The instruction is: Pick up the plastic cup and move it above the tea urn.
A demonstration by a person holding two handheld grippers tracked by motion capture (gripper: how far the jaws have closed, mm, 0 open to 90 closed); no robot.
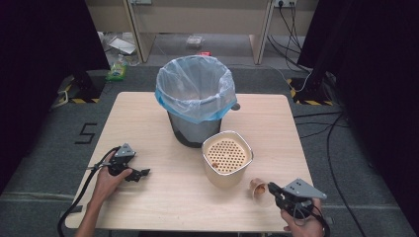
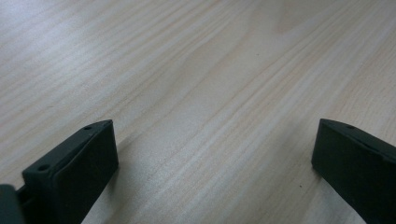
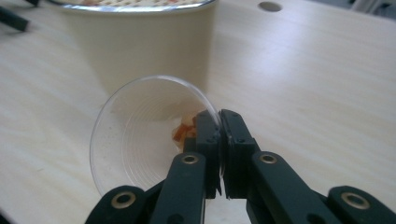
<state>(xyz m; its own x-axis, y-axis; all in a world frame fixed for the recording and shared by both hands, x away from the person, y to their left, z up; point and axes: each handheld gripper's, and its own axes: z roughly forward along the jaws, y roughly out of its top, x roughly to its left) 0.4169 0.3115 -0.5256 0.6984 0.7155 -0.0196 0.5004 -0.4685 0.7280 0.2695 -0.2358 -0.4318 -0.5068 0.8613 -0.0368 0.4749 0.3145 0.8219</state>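
- High view first: right gripper [image 1: 271,188] sits at the near right of the surface [image 1: 163,197], w/ a clear plastic cup [image 1: 259,189] pinched at its tip.
- Right gripper view shows it better: fingers [image 3: 208,135] nearly shut on the cup's [image 3: 140,135] rim, one inside the wall, one outside. Cup is tipped toward the cam, a few orange bits down at the bottom.
- My guess why it's gripped by the rim: leaves the mouth free so the scraps can be tipped out.
- Cream container [image 1: 227,157] w/ a perforated strainer insert stands just beside the cup, some orange bits on the holes. Prob the drain step, w/ the lined bin [image 1: 195,98] right behind it for the leftovers.
- Left gripper [image 1: 136,174] is parked at the near left, well apart from everything. Left gripper view: fingers [image 2: 74,172] spread wide, nothing btwn them but bare wood. Looks idle, maybe waiting to steady sth.
- Surface is pale wood grain, round cable hole near the far edge by the bin.
- Room: grey floor, black curtains both sides, hazard tape on stand feet, a "5" marked on the floor at left, cables at right, some clutter under a far desk.
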